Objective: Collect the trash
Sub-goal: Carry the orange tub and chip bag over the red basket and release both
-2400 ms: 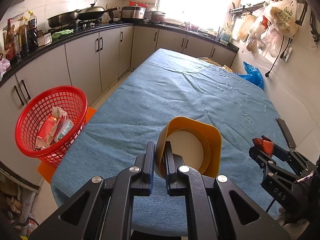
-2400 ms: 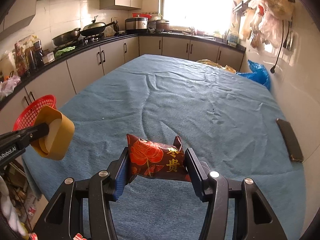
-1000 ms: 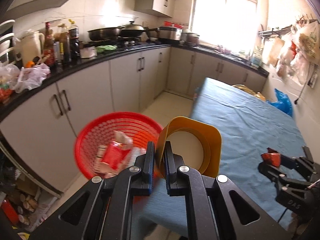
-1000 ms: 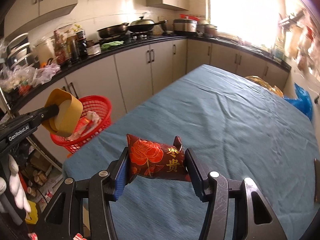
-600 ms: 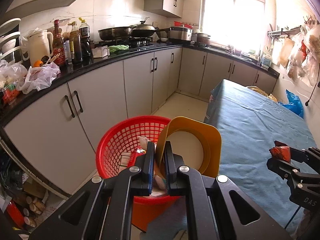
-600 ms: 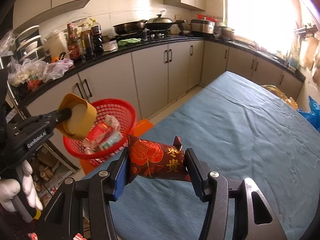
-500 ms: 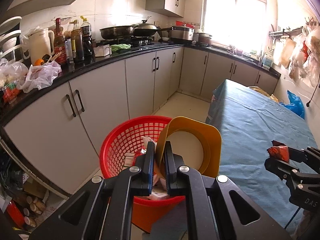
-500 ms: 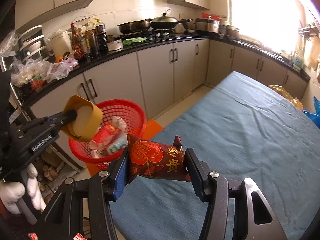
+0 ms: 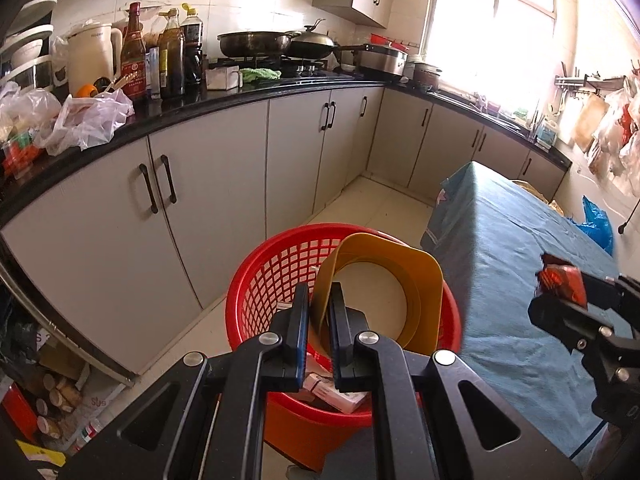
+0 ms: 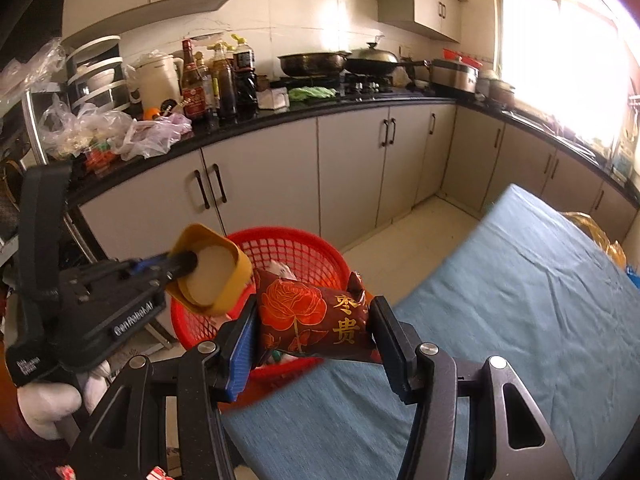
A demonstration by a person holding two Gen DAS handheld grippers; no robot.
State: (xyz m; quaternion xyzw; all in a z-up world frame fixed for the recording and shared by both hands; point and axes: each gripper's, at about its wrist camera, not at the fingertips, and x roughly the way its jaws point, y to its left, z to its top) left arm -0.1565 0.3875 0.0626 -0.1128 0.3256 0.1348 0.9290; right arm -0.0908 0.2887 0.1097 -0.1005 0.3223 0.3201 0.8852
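Yellow cup (image 9: 384, 292) | pinched by left tool (image 9: 319, 332) above red basket (image 9: 256, 280) | right tool (image 10: 312, 322) clamps red packet (image 10: 316, 320) | advise: centre over basket before release.

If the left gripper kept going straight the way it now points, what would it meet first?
Most likely the red basket. The left gripper, shut on the yellow cup, points down into the basket's mouth, so the cup would probably reach the trash inside first; depth is hard to judge.
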